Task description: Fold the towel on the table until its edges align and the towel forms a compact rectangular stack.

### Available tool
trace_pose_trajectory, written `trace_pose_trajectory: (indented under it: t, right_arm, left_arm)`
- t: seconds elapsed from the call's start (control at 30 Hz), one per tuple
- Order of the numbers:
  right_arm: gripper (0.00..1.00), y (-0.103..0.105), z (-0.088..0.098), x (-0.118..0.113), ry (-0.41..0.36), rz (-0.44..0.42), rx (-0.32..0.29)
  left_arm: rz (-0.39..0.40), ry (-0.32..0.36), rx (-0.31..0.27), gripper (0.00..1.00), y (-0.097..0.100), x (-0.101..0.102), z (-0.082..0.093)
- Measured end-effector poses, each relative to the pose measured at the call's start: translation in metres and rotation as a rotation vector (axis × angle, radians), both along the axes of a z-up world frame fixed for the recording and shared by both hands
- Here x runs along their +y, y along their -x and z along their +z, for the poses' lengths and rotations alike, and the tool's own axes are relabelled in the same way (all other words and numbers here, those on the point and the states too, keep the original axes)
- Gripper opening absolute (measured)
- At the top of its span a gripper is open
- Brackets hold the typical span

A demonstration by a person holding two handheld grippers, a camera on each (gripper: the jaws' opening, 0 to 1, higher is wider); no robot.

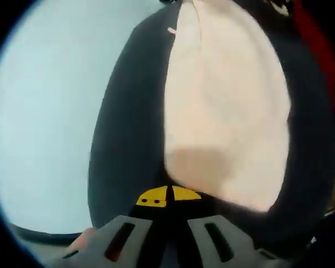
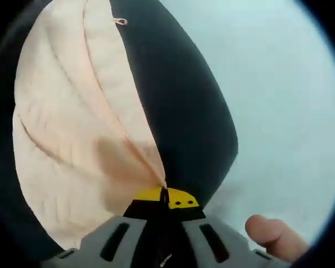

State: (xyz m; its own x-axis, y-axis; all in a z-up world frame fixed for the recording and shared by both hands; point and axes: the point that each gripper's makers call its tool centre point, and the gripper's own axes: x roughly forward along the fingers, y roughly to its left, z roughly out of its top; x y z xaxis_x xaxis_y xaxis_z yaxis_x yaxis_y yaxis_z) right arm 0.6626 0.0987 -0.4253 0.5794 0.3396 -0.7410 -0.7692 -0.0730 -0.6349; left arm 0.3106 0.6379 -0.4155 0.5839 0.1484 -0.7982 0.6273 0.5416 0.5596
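1. here, in the left gripper view, a pale blue-white surface spreads on the left, and a dark black mat curves beside it, lying under the cloth.
2. a fingertip shows low on the left, beside the grey body of the left gripper.
3. the pale peach cloth towel hangs or stretches away from the yellow-tipped jaws toward the top of the view; its near edge meets the tips, which sit pressed together on it.
4. a red strip shows at the upper right edge, too blurred to name.
5. in the right gripper view, the same peach towel fills the left half, creased in long soft folds, with a small thread loop at its top hem.
6. its corner narrows down into the right gripper, whose yellow tips are closed tight, pinching the cloth.
7. the black mat lies to the right of the towel, then the pale surface.
8. a person's finger rests at the lower right.
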Motion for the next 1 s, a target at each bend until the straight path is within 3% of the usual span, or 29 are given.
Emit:
trace_pose_trajectory:
  t: [0.1,0.17,0.2,0.27,0.3,0.4,0.5,0.57,0.67,0.73,0.8,0.83,0.9,0.97,1.0]
  right_arm:
    - [0.00,0.009,0.002,0.003,-0.017,0.016,0.011]
    - [0.01,0.013,0.007,0.002,-0.030,0.020,-0.002]
    - [0.02,0.012,0.013,0.004,-0.052,0.031,-0.011]
    - [0.05,0.011,0.020,0.004,-0.075,0.039,-0.020]
    - [0.05,0.009,0.022,0.004,-0.075,0.040,-0.026]
    - [0.05,0.009,0.027,0.001,-0.084,0.051,-0.048]
    - [0.05,0.010,0.028,-0.002,-0.089,0.058,-0.055]
    - [0.05,0.010,0.026,-0.004,-0.092,0.058,-0.055]
    - [0.05,0.011,0.021,-0.008,-0.083,0.056,-0.047]
    - [0.04,0.013,0.019,-0.009,-0.092,0.057,-0.036]
    - [0.04,0.015,0.016,-0.010,-0.110,0.050,-0.017]
    - [0.04,0.016,0.014,-0.010,-0.111,0.048,-0.012]
    - [0.00,0.016,0.014,-0.012,-0.095,0.044,-0.011]
    - [0.00,0.014,0.013,-0.013,-0.092,0.042,-0.019]
    - [0.00,0.014,0.015,-0.012,-0.094,0.051,-0.023]
  left_arm:
    - [0.001,0.074,-0.068,0.00,-0.005,0.000,0.012]
    - [0.045,0.138,-0.100,0.00,-0.003,0.011,0.025]
    - [0.085,0.192,-0.096,0.00,0.000,0.013,0.029]
    - [0.090,0.294,-0.090,0.01,-0.001,0.006,0.034]
    - [0.095,0.404,-0.078,0.04,-0.001,-0.006,0.033]
    - [0.127,0.509,-0.041,0.14,-0.007,-0.018,0.024]
    - [0.133,0.505,0.010,0.15,-0.011,-0.023,0.005]
    - [0.156,0.578,0.028,0.15,-0.015,-0.029,-0.003]
    - [0.168,0.617,0.039,0.15,-0.024,-0.028,-0.016]
    - [0.181,0.595,0.060,0.15,-0.026,-0.020,-0.025]
    - [0.182,0.596,0.071,0.15,-0.025,-0.026,-0.032]
    - [0.192,0.613,0.080,0.14,-0.024,-0.029,-0.033]
    - [0.151,0.562,0.077,0.06,-0.024,-0.028,-0.031]
    - [0.142,0.593,0.065,0.01,-0.025,-0.032,-0.024]
    - [0.144,0.614,0.027,0.01,-0.031,-0.033,-0.019]
